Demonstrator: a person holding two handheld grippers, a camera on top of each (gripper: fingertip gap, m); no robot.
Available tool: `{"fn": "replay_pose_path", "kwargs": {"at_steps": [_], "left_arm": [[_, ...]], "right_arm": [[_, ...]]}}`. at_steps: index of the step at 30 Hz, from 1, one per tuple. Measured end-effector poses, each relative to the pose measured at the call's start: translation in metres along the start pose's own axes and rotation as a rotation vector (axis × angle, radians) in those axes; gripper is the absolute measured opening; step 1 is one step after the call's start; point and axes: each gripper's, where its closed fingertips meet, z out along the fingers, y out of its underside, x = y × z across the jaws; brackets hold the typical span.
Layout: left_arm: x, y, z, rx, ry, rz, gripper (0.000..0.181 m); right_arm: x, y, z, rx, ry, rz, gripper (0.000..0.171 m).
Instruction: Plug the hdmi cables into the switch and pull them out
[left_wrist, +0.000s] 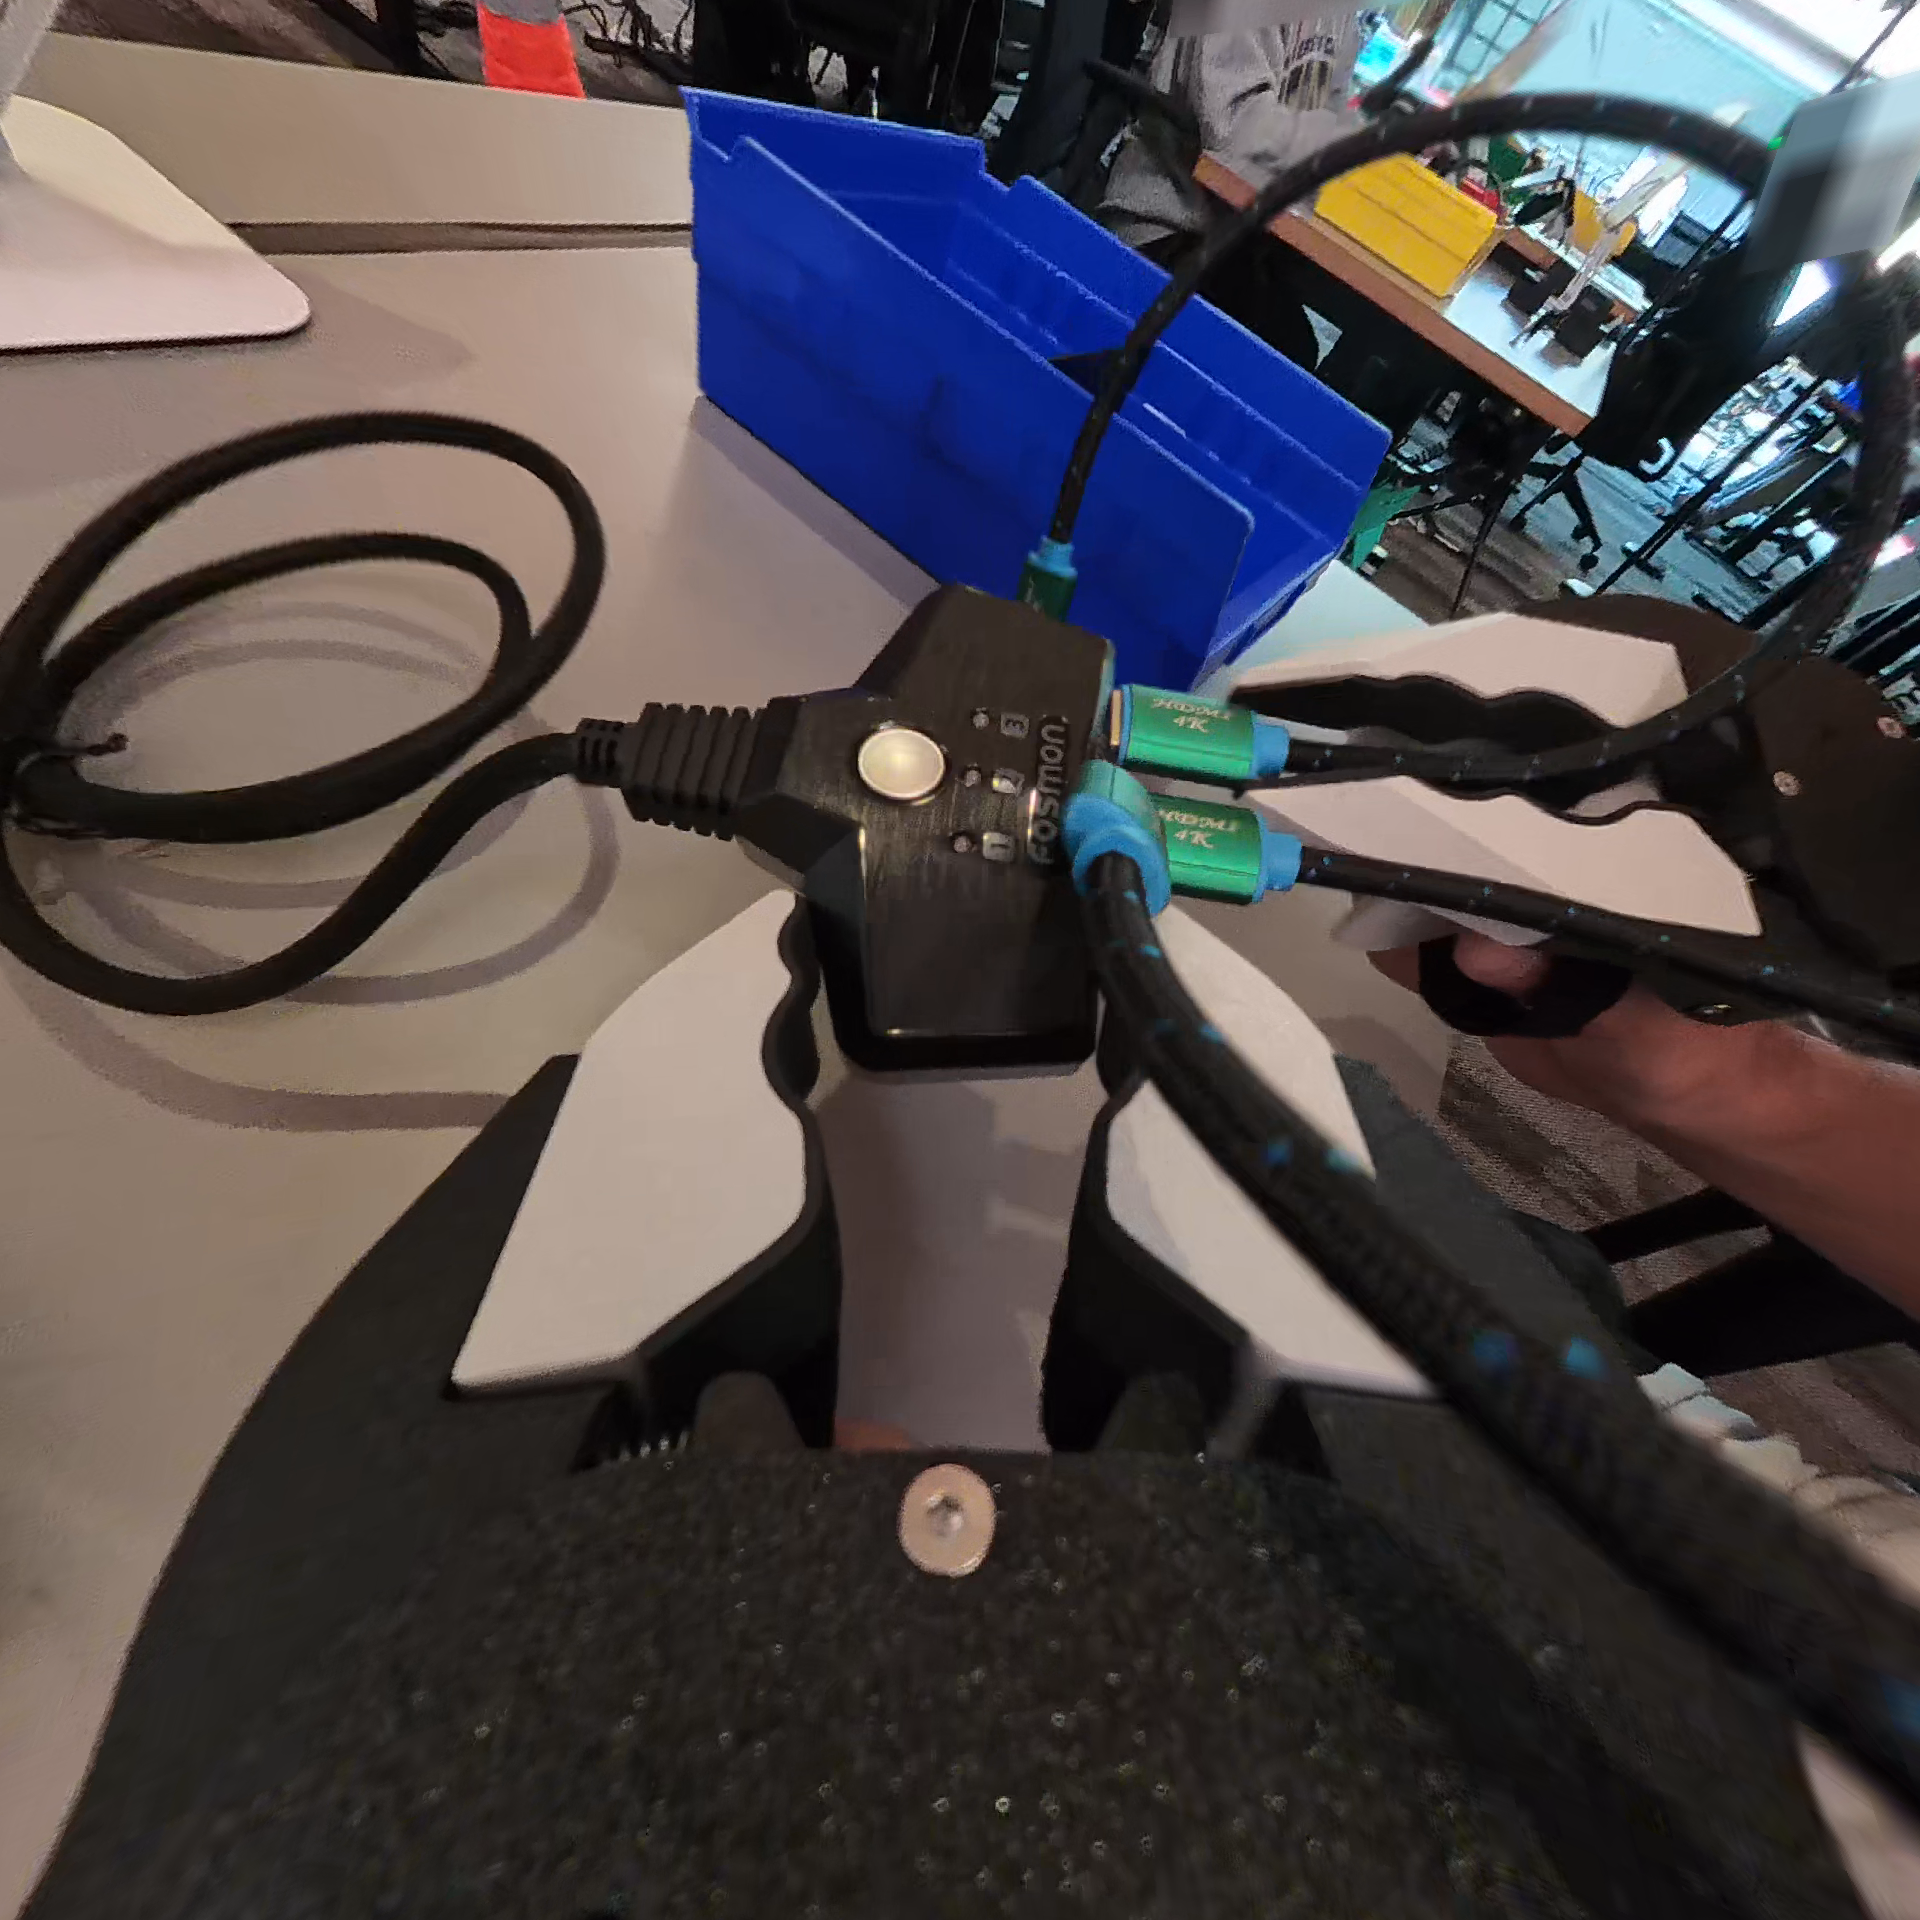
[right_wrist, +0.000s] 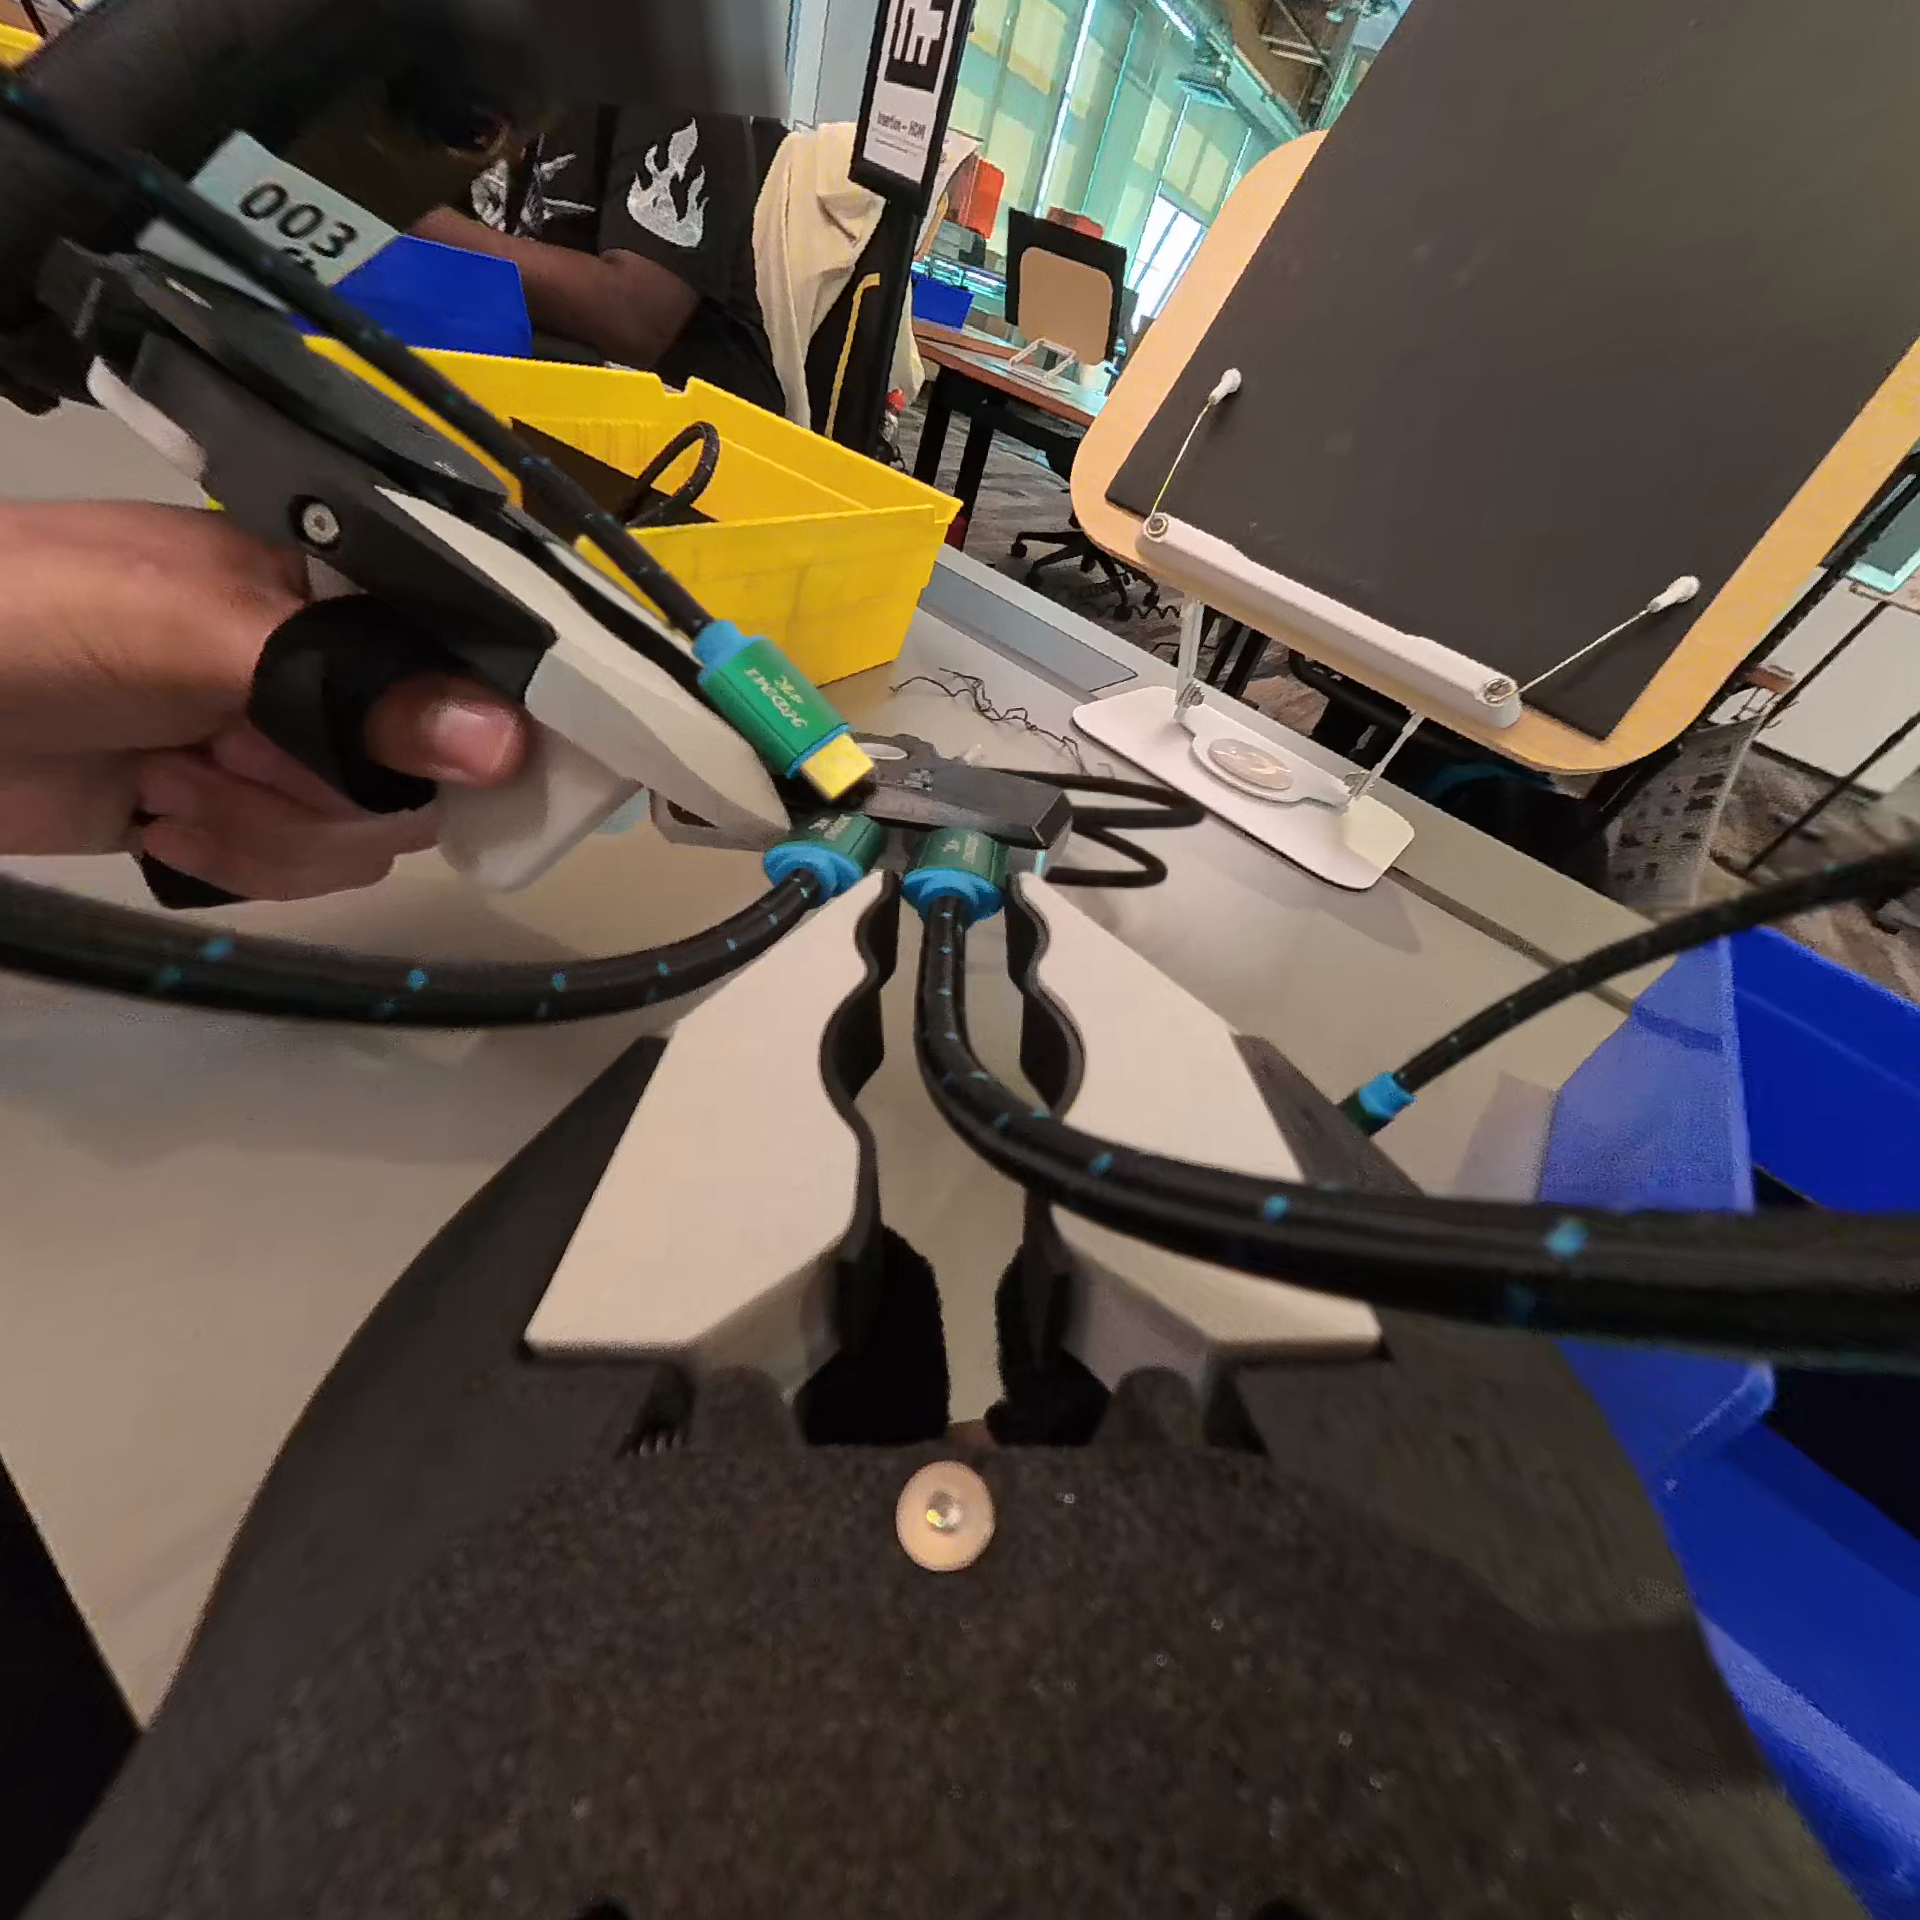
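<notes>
My left gripper is shut on the black HDMI switch, one finger on each side. Two green plugs sit in the switch's right edge. A third green plug lies loose on the switch with its gold tip bare, and its cable drapes over my left gripper. My right gripper is open just behind one plugged plug. That plug's cable runs between the fingers. A fourth plug end lies by the right finger.
The switch's own black lead is coiled on the grey table. A blue bin stands behind the switch and a yellow bin beyond the left gripper. A dark board on a white stand is at the back.
</notes>
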Motion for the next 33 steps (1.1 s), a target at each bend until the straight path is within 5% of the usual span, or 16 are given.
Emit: {"fn": "replay_pose_path", "kwargs": {"at_steps": [9, 18, 21, 29, 33], "left_arm": [[-0.02, 0.0, -0.005, 0.025, -0.042, -0.05, 0.049], [-0.009, -0.022, -0.026, 0.141, 0.213, -0.295, 0.051], [-0.005, -0.02, -0.024, 0.118, 0.201, -0.284, 0.051], [0.017, -0.009, -0.021, -0.014, 0.258, -0.223, 0.051], [0.019, -0.01, -0.023, -0.004, 0.278, -0.245, 0.051]], "right_arm": [[0.0, -0.001, -0.008, 0.009, -0.029, 0.062, 0.019], [0.007, 0.006, -0.012, -0.041, -0.141, 0.068, 0.04], [0.007, 0.005, -0.001, -0.067, -0.135, -0.095, 0.054], [-0.012, -0.002, 0.029, -0.053, -0.161, -0.752, 0.051], [-0.03, -0.006, 0.034, 0.016, -0.244, -0.948, 0.02]]}}
